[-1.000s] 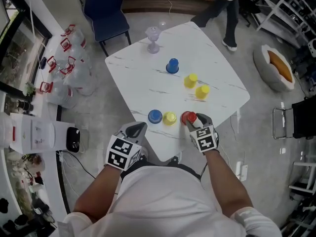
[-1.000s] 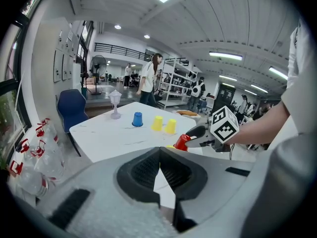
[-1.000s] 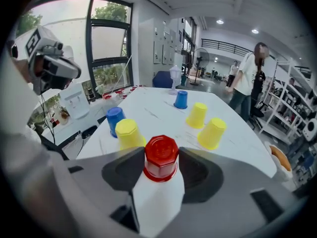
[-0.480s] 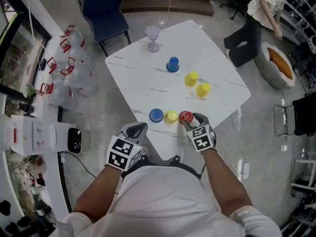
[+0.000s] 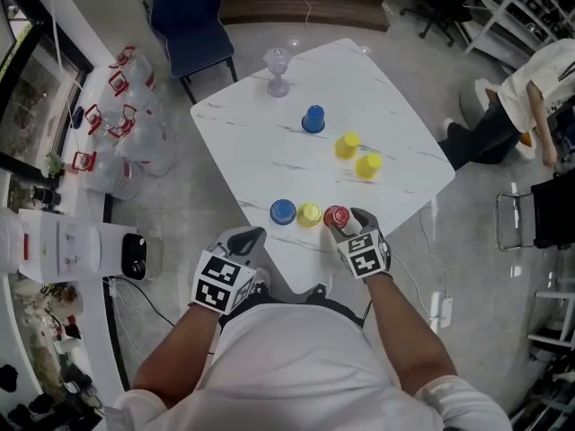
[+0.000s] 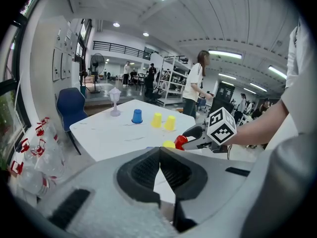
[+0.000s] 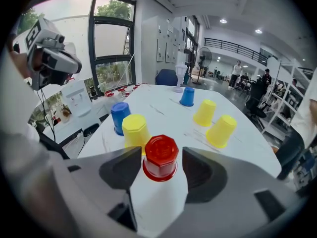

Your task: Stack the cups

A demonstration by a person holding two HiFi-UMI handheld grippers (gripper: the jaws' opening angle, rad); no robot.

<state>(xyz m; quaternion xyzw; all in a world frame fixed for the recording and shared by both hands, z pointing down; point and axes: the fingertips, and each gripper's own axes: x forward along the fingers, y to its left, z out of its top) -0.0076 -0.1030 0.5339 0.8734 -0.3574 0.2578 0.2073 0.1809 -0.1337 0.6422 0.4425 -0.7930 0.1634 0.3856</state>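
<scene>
**Red cup freed near the worktop edge**

The right gripper has just been spreading its fingers. The upturned red cup stands released between them, low centre in the head view, beside a yellow cup. The left gripper is clenched on nothing. No cup looks stacked yet.

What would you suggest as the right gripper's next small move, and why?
Probably draw the right gripper back off the red cup: its jaws have just been opening and stand apart around the cup, which sits on the table beside a yellow cup.
</scene>
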